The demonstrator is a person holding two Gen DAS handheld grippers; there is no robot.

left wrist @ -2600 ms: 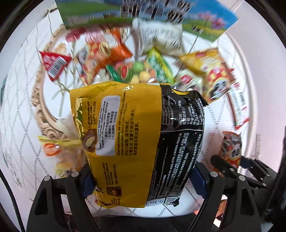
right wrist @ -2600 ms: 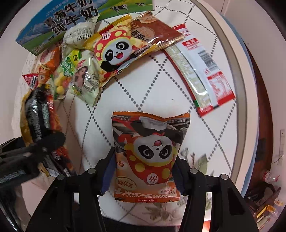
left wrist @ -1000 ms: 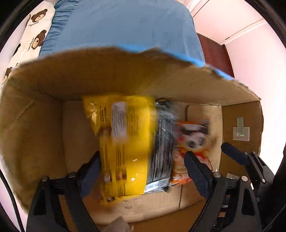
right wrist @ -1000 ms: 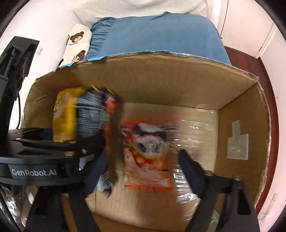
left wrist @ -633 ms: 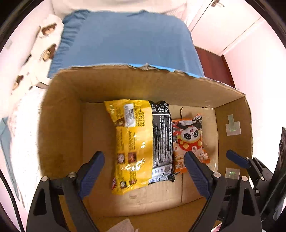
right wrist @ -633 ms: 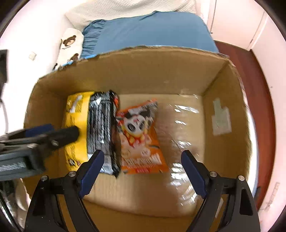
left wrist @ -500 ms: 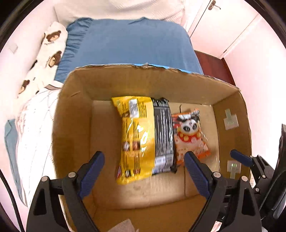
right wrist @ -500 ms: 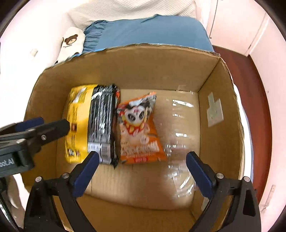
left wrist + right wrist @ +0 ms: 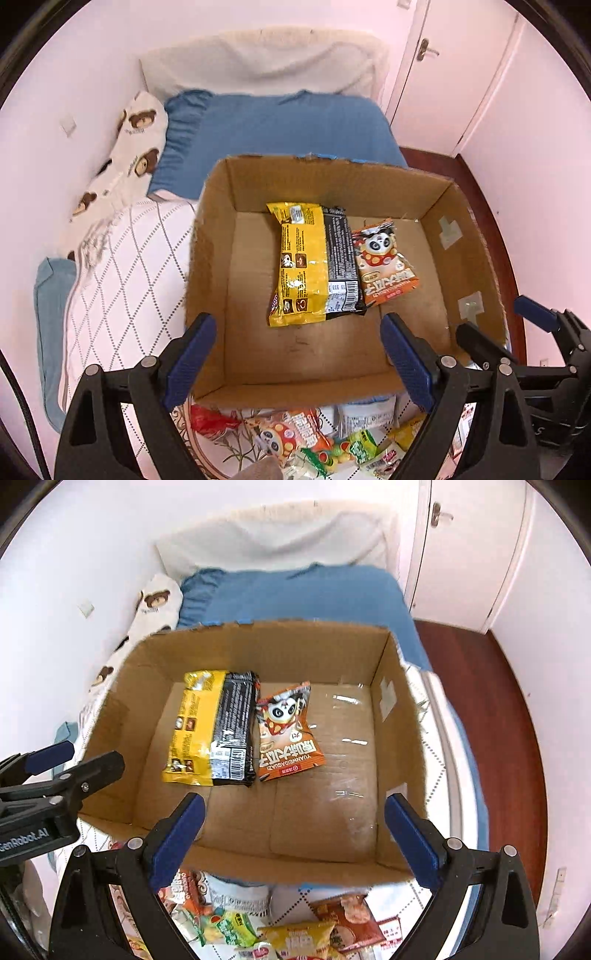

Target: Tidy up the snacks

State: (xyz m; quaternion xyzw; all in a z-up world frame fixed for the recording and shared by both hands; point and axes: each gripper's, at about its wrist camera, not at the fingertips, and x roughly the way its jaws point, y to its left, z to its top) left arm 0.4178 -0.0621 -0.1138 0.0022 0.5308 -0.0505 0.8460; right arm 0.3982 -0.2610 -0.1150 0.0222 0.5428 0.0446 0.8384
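Observation:
An open cardboard box (image 9: 469, 236) (image 9: 140, 686) holds a yellow and black snack bag (image 9: 314, 262) (image 9: 210, 731) and, right beside it, an orange panda snack packet (image 9: 384, 266) (image 9: 288, 731), both flat on its floor. My left gripper (image 9: 299, 354) is open and empty, above the box's near edge. My right gripper (image 9: 295, 830) is open and empty, also above the near edge. The right gripper also shows at the left wrist view's right edge (image 9: 524, 332). Several loose snack packets (image 9: 321, 443) (image 9: 295, 934) lie on the table below the box.
The box sits on a white quilted cloth (image 9: 122, 280). Behind it are a blue pillow (image 9: 280, 125), a bear-print pillow (image 9: 125, 147) and a white cushion. A door (image 9: 443, 66) and dark wood floor (image 9: 517, 716) lie to the right.
Both grippers carried their packets from the table into the box, opened and let them go. Since then both have pulled up and back, so the whole box shows.

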